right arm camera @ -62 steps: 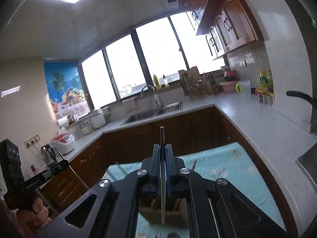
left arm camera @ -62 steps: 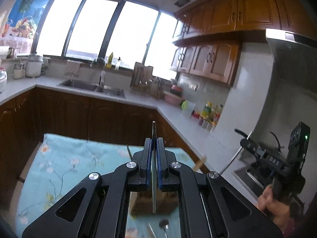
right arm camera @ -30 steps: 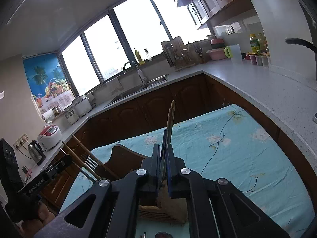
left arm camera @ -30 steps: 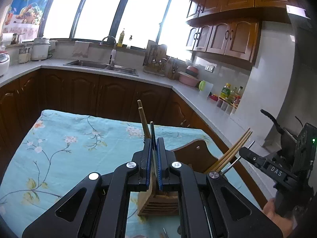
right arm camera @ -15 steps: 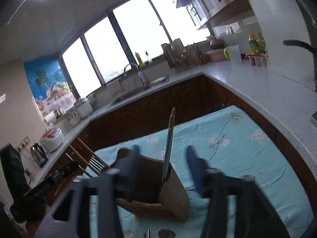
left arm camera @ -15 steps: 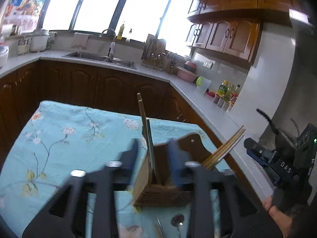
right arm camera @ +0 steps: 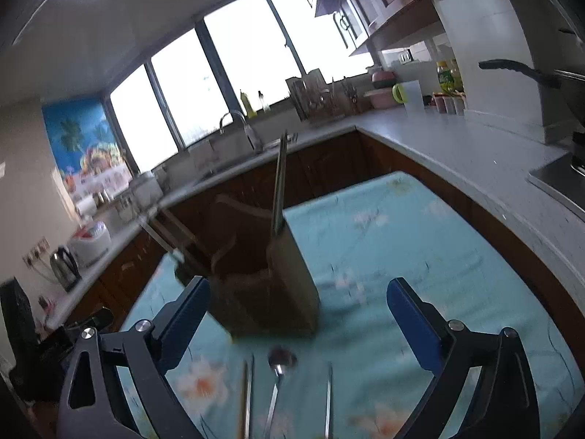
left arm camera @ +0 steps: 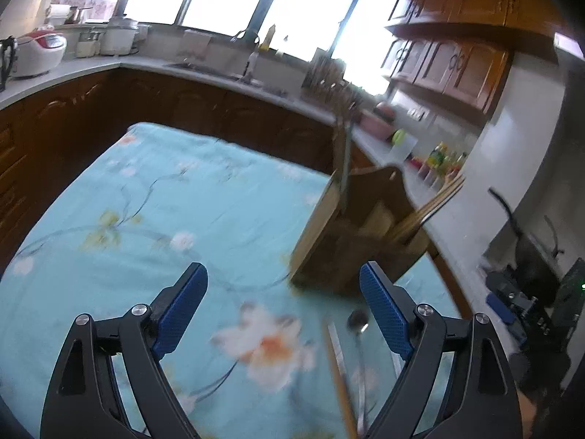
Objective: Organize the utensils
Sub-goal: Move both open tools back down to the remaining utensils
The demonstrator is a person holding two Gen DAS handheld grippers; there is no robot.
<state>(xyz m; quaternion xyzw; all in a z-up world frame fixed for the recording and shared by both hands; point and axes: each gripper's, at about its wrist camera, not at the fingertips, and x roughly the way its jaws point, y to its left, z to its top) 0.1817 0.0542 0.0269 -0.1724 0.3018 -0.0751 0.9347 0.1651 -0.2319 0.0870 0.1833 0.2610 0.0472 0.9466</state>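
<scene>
A wooden utensil holder [left arm camera: 351,234] stands on the blue floral tablecloth [left arm camera: 153,212]. Thin utensils [left arm camera: 343,153] stand upright in one compartment, and chopsticks [left arm camera: 431,205] lean out of another. My left gripper [left arm camera: 283,307] hangs in front of the holder and to its left; its jaws are opening with nothing between them. In the right wrist view the holder [right arm camera: 270,292] and its upright utensils [right arm camera: 279,183] sit just ahead of my right gripper [right arm camera: 299,320], whose jaws are also opening and empty. A spoon [right arm camera: 281,362] and loose chopsticks [right arm camera: 248,395] lie on the cloth below.
Dark wooden cabinets and a pale counter [right arm camera: 457,146] wrap around the table, with a sink [right arm camera: 241,128] under the windows. A kettle [right arm camera: 65,267] and a rice cooker [right arm camera: 91,237] stand on the left counter. The other gripper [left arm camera: 512,303] shows at the right edge of the left wrist view.
Both grippers went from shut on thin utensils to wide open, leaving the utensils standing in the holder. Both have drawn back, and the holder now sits right of the left gripper.
</scene>
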